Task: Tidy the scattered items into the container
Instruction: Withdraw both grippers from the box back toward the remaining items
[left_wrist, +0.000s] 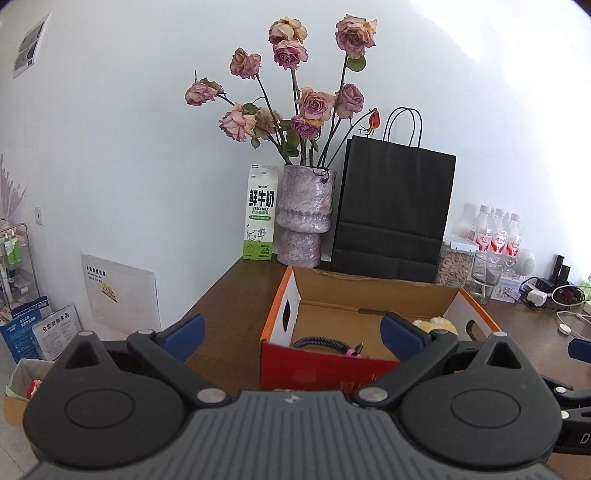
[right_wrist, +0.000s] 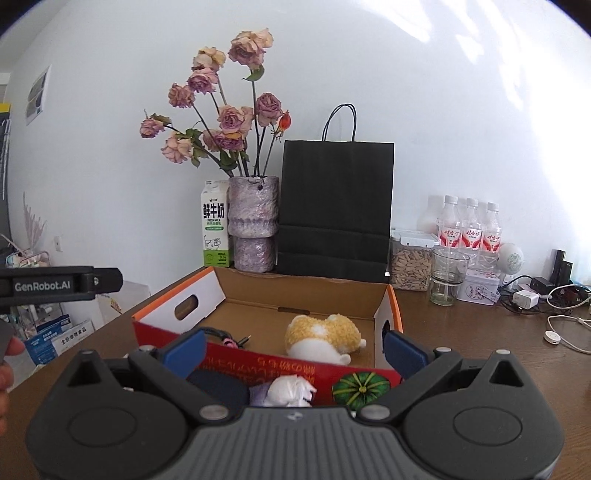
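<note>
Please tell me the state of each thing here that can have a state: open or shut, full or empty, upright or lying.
Left tool: open, empty.
Right tool: open, empty.
Box: open, partly filled.
Plush toy: lying in box.
Milk carton: upright, shut.
Paper bag: upright.
Glass: upright, empty.

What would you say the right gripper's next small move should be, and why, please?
Probably lower the right gripper, open and empty, onto the white crumpled item. It lies outside the cardboard box, against its red front wall, while the plush toy is already inside.
</note>
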